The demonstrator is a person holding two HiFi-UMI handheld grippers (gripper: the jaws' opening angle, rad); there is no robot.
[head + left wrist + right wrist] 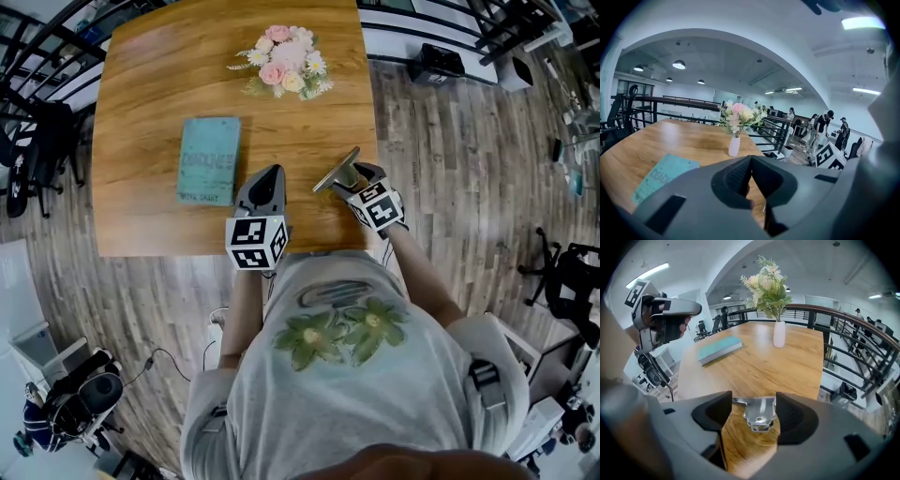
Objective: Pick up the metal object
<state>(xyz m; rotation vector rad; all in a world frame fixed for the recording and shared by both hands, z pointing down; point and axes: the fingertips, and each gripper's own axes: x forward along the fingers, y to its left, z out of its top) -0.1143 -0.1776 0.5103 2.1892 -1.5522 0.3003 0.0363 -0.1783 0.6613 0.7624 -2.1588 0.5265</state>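
R claw [753, 403] gapes wide, straddling the metal object [759, 414], which lies on the tabletop [754, 357] between its 2 pads, apparently not pinched yet. L claw [751, 163] shut, empty. Risk: the piece nearly fills the gap, so a skewed close could shove it aside.

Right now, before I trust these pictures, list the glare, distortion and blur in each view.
Head view: fisheye bows the edges of the table and the floor planks. Left gripper view: black vignette at the corners, ceiling lamps blown out. Right gripper view: the metal object shows bright reflections, glare pales the tabletop near the vase, and the near foreground is blurred.
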